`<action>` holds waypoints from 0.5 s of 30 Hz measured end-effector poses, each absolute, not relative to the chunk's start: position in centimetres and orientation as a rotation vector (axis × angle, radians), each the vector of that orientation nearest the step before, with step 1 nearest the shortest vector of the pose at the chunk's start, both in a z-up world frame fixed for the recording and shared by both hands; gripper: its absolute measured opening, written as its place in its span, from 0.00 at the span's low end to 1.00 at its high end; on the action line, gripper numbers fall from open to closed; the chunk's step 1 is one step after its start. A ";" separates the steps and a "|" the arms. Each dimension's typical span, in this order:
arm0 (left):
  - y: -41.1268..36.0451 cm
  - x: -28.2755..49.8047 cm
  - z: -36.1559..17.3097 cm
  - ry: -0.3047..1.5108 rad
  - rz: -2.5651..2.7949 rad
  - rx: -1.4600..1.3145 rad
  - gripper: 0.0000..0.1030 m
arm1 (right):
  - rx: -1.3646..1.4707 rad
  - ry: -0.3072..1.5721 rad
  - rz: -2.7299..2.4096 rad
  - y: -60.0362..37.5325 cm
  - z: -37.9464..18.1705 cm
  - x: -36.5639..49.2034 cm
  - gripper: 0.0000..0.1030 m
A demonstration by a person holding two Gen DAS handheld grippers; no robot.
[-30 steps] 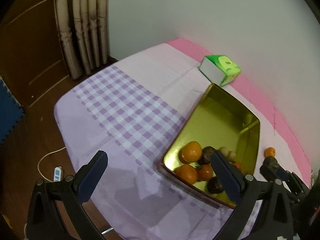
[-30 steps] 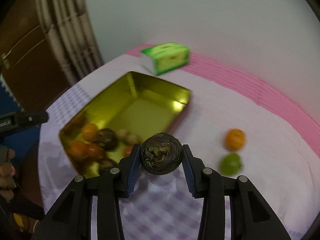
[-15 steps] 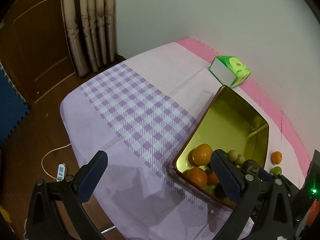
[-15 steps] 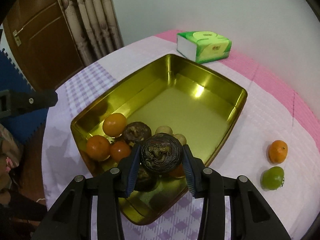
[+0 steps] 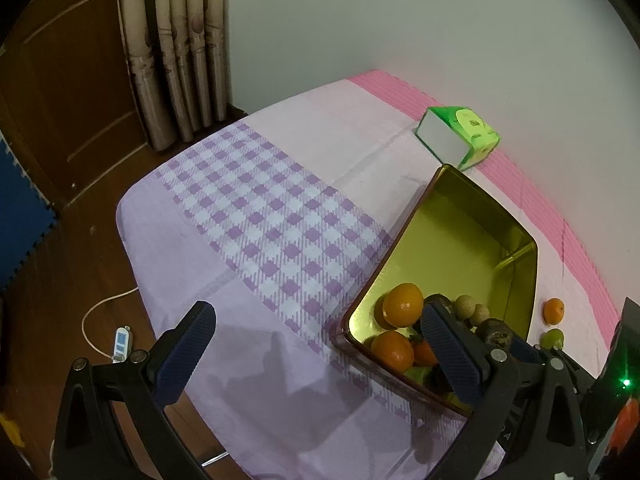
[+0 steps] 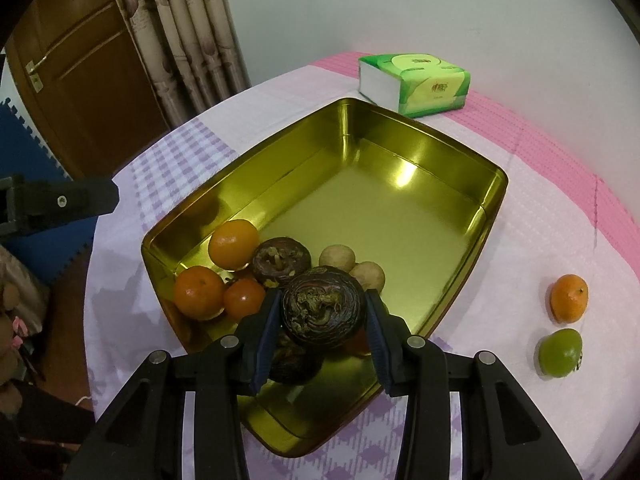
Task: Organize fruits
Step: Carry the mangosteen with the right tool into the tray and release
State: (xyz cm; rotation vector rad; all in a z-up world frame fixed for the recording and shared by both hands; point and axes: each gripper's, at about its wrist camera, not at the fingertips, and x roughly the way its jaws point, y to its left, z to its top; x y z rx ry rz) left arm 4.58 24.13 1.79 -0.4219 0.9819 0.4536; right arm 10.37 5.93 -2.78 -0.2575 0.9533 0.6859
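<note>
My right gripper (image 6: 322,314) is shut on a dark wrinkled purple fruit (image 6: 323,312) and holds it over the near end of the gold tin tray (image 6: 494,200). Inside the tray lie several oranges (image 6: 233,243), another dark fruit (image 6: 281,261) and two pale round fruits (image 6: 337,258). An orange (image 6: 569,298) and a green fruit (image 6: 559,352) sit on the cloth right of the tray. My left gripper (image 5: 316,354) stands open over the purple cloth, left of the tray (image 5: 404,236), with nothing between its fingers. The held dark fruit (image 5: 496,330) shows behind its right finger.
A green tissue pack (image 6: 414,82) lies beyond the tray near the wall. The table edge (image 5: 132,248) drops to a wooden floor with a white cable (image 5: 94,318). Curtains (image 5: 176,48) and a brown door (image 6: 88,64) stand at the back left.
My right gripper carried the dark fruit leftward from the cloth to above the tray's near end and lower. The left gripper stayed open and in place.
</note>
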 end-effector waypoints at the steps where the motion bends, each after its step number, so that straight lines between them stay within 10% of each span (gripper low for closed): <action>1: 24.1 4.6 1.8 0.982 0.452 -0.422 0.99 | -0.258 0.953 0.688 6.0 -2.8 10.3 0.41; 15: 23.8 4.8 1.7 0.988 0.441 -0.409 0.99 | -0.221 0.934 0.691 5.6 -1.8 9.9 0.53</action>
